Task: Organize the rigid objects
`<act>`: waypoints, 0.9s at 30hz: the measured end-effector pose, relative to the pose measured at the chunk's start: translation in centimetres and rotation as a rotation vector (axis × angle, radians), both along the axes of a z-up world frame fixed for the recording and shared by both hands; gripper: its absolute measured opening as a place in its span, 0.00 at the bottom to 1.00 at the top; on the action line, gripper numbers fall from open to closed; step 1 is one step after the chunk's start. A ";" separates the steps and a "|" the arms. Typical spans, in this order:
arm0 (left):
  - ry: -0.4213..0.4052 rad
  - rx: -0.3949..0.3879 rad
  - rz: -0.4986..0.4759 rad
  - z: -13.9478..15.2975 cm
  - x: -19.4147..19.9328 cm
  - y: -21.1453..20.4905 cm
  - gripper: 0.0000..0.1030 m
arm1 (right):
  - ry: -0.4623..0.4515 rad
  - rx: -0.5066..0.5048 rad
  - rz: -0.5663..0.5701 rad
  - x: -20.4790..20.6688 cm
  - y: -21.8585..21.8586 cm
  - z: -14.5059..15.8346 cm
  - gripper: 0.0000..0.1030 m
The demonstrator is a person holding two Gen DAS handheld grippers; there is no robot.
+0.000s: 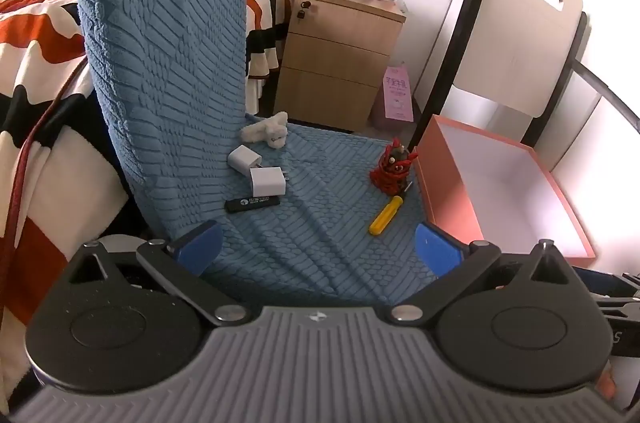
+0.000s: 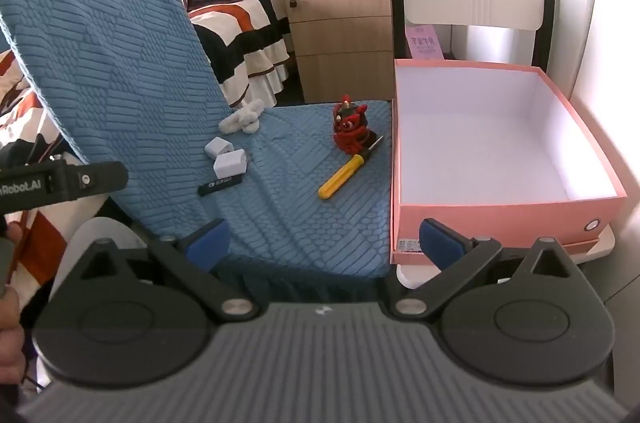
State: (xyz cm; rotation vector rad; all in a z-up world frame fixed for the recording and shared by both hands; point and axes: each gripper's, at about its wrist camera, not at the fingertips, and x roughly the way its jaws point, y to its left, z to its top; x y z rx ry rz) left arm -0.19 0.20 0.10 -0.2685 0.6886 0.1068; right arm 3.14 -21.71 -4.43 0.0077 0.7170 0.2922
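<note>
— Nearest the cameras, how do both tongs stand?

— Wide apart, both of them, with nothing between the blue pads. The left tongs hang over the front of the blue-covered chair seat; the right tongs hang over the seat's front edge, where it meets the pink box.

— And the seat ahead of them?

— Its front part is bare cloth, open room before anything lies in the way. Then comes a yellow screwdriver lying aslant, its tip toward the box's left wall. To the left, near the foot of the backrest, lies a black USB stick, and just behind it two white chargers side by side.

— Farther back?

— A red toy figure stands upright near the seat's far right, just beyond the screwdriver's tip. A fluffy white toy lies at the back edge, against the backrest.

— The box?

— It sits open, hard against the seat's right edge, its white inside showing nothing. Behind everything stand a wooden drawer cabinet and a striped bed.
</note>
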 end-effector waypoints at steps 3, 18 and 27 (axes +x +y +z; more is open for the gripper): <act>0.001 0.002 0.000 0.0 0.0 0.0 1.00 | -0.002 0.002 0.001 0.1 0.3 -0.3 1.00; 0.019 0.006 -0.007 -0.9 0.3 -0.1 1.00 | 0.022 0.001 -0.008 0.0 -0.3 0.4 1.00; 0.024 0.008 -0.005 -1.2 0.4 -0.2 1.00 | 0.024 -0.004 -0.013 -0.1 -0.2 0.3 1.00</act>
